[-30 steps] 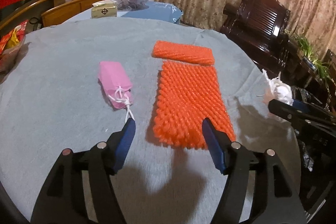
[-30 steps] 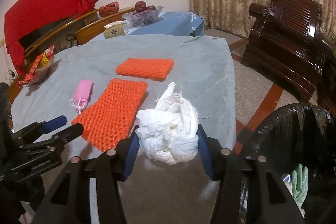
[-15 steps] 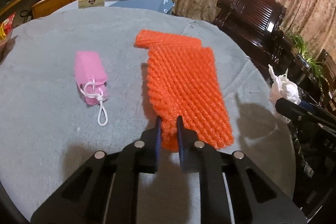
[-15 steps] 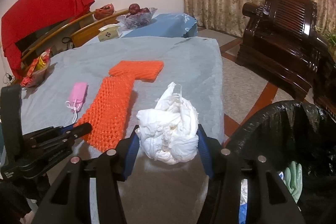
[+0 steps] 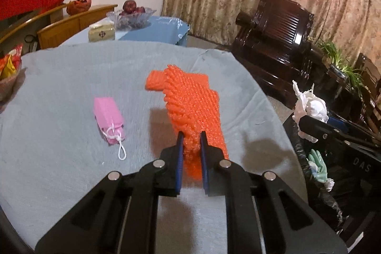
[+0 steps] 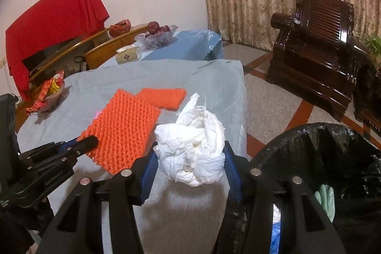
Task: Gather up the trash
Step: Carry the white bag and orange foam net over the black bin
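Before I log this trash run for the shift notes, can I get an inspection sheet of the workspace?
Surface: grey cloth over the table.
Job's things: orange foam net, lifted at its near end; white paper wad; second orange net flat; black bin bag beside the table.
Clutter: pink pouch, snack bowl.
Grippers: left claw shut on the foam net; right claw shut on the wad.
Cables: nothing seen.
Surroundings: dark wooden armchair, curtains.
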`<state>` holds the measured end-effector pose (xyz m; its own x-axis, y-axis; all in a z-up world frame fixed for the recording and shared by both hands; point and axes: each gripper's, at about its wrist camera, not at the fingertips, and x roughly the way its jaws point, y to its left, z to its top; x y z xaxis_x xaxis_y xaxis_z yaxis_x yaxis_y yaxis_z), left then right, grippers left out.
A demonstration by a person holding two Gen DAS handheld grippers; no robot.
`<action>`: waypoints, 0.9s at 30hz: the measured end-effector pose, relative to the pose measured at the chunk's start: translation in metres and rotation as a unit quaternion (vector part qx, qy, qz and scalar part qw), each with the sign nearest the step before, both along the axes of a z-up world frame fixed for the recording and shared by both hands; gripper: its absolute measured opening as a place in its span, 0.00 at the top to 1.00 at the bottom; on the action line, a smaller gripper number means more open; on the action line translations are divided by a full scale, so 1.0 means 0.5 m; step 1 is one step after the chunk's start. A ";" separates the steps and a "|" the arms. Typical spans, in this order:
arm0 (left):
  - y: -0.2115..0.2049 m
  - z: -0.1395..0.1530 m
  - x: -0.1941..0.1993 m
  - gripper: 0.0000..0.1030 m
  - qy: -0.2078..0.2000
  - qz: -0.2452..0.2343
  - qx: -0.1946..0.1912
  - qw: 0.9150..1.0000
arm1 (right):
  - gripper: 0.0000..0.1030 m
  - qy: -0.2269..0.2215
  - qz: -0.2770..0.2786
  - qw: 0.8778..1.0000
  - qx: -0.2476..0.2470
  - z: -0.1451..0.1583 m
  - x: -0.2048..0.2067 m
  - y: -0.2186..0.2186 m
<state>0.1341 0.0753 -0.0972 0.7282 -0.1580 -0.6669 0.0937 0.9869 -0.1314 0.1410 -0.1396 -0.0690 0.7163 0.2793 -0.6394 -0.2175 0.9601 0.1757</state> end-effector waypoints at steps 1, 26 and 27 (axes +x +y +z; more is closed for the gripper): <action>-0.003 0.006 -0.004 0.89 -0.004 -0.002 0.000 1.000 | 0.50 -0.003 0.000 1.000 -0.002 0.006 -0.004 -0.002; -0.168 0.132 -0.093 0.89 -0.057 -0.092 -0.007 0.994 | 0.50 -0.056 -0.050 0.997 -0.015 0.116 -0.155 -0.142; -0.176 0.135 -0.094 0.89 -0.058 -0.096 -0.007 0.994 | 0.50 -0.056 -0.055 0.997 -0.016 0.117 -0.159 -0.150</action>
<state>0.0872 -0.0129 -0.0296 0.7557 -0.3103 -0.5767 0.2954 0.9475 -0.1226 0.0617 -0.2146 -0.0103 0.8093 0.1759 -0.5605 -0.1275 0.9840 0.1247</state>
